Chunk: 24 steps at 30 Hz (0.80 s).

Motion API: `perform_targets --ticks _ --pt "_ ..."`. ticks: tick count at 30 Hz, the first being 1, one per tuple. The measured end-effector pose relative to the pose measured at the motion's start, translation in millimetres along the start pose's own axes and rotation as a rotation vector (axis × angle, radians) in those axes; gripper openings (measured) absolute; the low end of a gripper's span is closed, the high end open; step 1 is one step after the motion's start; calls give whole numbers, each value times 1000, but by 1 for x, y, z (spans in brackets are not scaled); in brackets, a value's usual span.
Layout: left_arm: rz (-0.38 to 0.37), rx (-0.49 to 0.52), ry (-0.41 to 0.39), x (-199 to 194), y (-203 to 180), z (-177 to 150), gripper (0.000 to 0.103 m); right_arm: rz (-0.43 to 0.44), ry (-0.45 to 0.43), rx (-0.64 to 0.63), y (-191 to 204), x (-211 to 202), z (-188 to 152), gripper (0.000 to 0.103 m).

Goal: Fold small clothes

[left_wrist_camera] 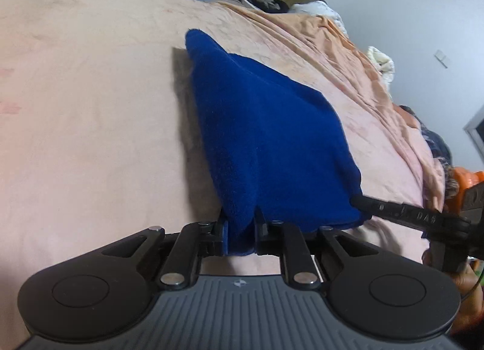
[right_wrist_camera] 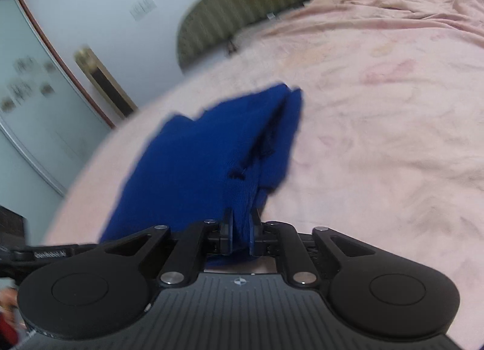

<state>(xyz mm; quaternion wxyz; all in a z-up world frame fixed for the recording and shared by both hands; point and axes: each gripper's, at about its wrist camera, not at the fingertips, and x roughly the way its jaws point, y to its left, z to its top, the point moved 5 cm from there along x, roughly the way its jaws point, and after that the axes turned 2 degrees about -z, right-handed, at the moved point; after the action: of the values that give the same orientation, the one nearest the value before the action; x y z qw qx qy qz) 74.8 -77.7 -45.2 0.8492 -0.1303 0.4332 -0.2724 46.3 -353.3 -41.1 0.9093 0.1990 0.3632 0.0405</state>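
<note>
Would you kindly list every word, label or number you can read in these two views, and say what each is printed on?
"DAS": partly legible raised letters on the right gripper fingers, left wrist view.
Raised lettering on the left gripper's fingers, right wrist view: too blurred to read.
Small round emblem on each gripper body: a symbol, no words.
Wall plate: blurred, nothing readable.

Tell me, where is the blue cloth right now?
The blue cloth hangs over the pink bed cover, pinched at its near edge by the left gripper and the right gripper, filling the middle of both wrist views.
</note>
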Motion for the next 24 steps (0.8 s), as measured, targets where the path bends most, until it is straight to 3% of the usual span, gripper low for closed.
perform_targets --ticks 2,3,5,6,10,13,17,24 --pt "63 43 -31 -10 -9 -2 32 -72 -47 -27 4 -5 -4 37" --pt "105 70 -53 -14 -13 -3 38 -103 -77 -45 9 -11 -6 40" --pt "208 117 -96 -22 -21 -7 81 -132 -135 -95 22 -21 -12 47" --pt "246 131 -111 -24 -23 -9 86 -133 -154 -124 26 -23 -14 52" --pt "357 188 -82 -15 -34 -20 86 -164 -102 -210 38 -8 -23 67" --pt "407 191 -89 -12 -37 -26 86 -169 -71 -173 31 -8 -28 69" --pt "423 175 -84 -11 -37 -32 86 -204 -96 -176 31 -19 -26 86" --pt "438 168 -86 -9 -38 -37 86 -209 -108 -192 36 -26 -31 93"
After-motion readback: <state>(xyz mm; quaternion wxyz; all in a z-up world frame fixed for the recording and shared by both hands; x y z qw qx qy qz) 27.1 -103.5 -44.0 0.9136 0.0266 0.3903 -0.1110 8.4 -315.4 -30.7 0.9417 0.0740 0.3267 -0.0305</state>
